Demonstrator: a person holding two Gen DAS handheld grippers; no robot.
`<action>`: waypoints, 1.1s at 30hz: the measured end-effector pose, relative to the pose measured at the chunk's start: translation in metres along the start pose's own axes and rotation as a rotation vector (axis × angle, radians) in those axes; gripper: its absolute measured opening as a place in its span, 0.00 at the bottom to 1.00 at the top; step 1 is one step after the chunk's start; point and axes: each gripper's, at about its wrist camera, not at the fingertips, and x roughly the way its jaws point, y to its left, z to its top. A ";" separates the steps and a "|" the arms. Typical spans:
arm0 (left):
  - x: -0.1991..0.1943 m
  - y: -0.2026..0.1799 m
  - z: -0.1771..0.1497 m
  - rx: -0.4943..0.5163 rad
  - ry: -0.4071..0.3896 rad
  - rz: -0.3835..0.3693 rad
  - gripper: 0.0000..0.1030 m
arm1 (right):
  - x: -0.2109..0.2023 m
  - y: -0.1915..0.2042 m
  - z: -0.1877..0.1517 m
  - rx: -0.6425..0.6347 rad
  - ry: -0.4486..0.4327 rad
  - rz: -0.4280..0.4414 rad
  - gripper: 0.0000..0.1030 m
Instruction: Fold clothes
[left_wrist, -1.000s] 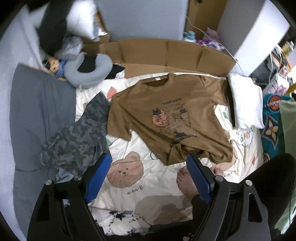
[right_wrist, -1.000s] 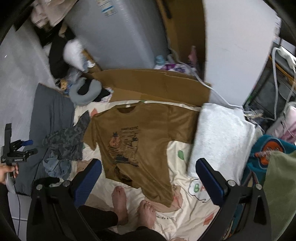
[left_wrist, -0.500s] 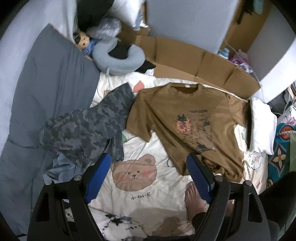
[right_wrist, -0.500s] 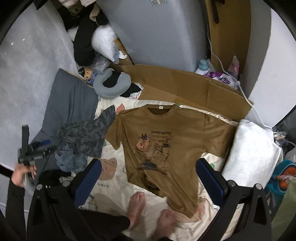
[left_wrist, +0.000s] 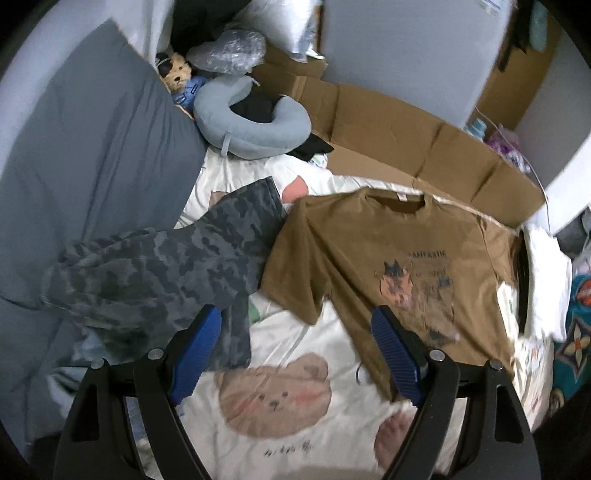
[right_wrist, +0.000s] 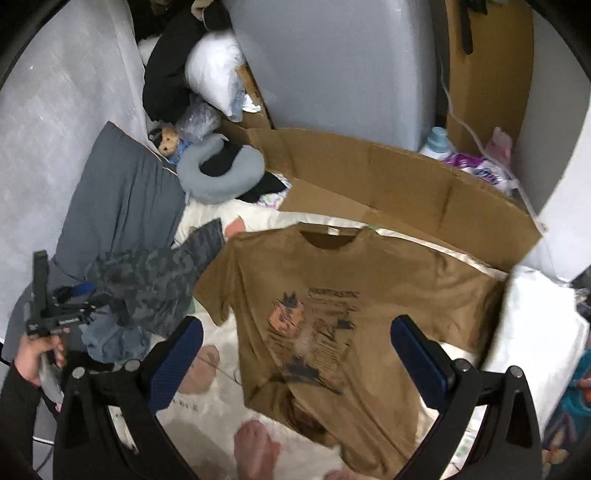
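A brown T-shirt with a cat print lies face up and spread out on the cream bear-print sheet, collar toward the cardboard. My left gripper hangs open above the shirt's left sleeve and the sheet, with nothing between its blue pads. A grey camouflage garment is crumpled just left of that sleeve. In the right wrist view my right gripper is open over the T-shirt, its jaws framing the print. The camouflage garment shows at the left there.
Flattened cardboard lines the far edge of the bed. A grey neck pillow, a teddy bear and a grey quilt fill the left side. A white folded cloth lies right of the shirt. Bare feet rest near its hem.
Both grippers have come down closer to the bed, so the shirt looks larger. The left view has swung toward the left sleeve and the camouflage garment. Both stayed open.
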 end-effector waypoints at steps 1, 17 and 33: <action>0.010 0.003 -0.002 -0.010 -0.008 -0.004 0.79 | 0.010 0.000 -0.002 0.010 -0.004 0.007 0.99; 0.183 0.040 -0.026 -0.108 -0.044 -0.095 0.50 | 0.167 -0.017 -0.069 0.059 0.064 -0.014 0.75; 0.276 0.064 -0.047 -0.186 -0.076 -0.107 0.24 | 0.235 -0.031 -0.117 0.105 0.168 -0.019 0.70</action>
